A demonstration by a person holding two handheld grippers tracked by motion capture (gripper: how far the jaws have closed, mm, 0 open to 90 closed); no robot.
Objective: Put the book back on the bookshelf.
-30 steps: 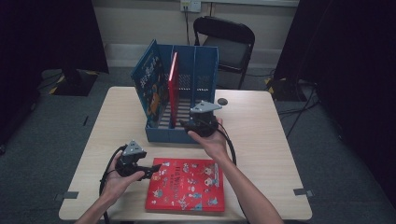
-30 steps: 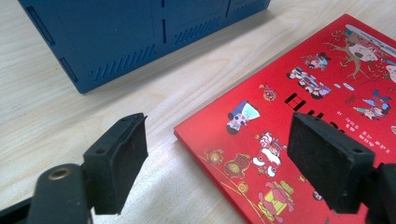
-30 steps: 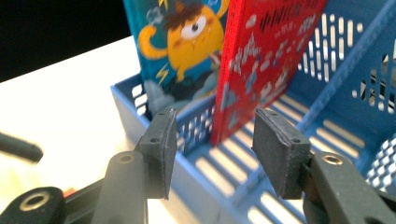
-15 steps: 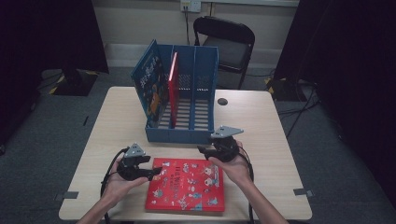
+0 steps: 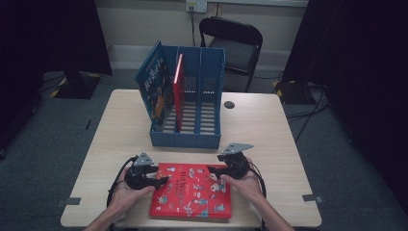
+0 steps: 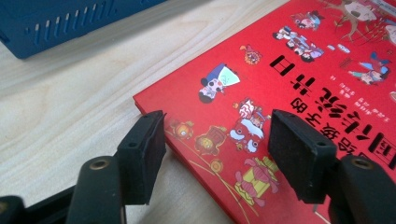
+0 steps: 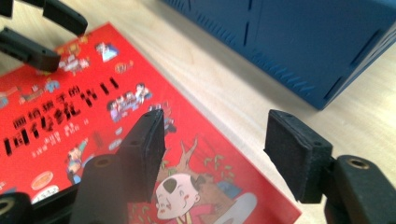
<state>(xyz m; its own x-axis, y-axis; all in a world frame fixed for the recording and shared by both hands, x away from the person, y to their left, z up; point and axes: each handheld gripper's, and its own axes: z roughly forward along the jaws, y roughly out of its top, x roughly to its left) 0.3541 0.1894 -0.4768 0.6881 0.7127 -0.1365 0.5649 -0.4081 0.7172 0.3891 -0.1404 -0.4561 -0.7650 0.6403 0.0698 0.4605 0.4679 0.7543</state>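
Left gripper [image 5: 161,179] is standing with its jaws apart over the near left corner of the red picture book [image 5: 192,197], one jaw over the cover and one over the bare table [image 5: 269,130]; the jaws have just been closing, but the pads are not yet pressing. Right gripper [image 5: 211,169] is coming to the book's far right corner, its jaws having just been opening, astride the edge. I judge both are preparing to lift the book. Next, each must clamp the thin edge. Farther away, the blue file rack [image 5: 190,103] is holding two books upright.
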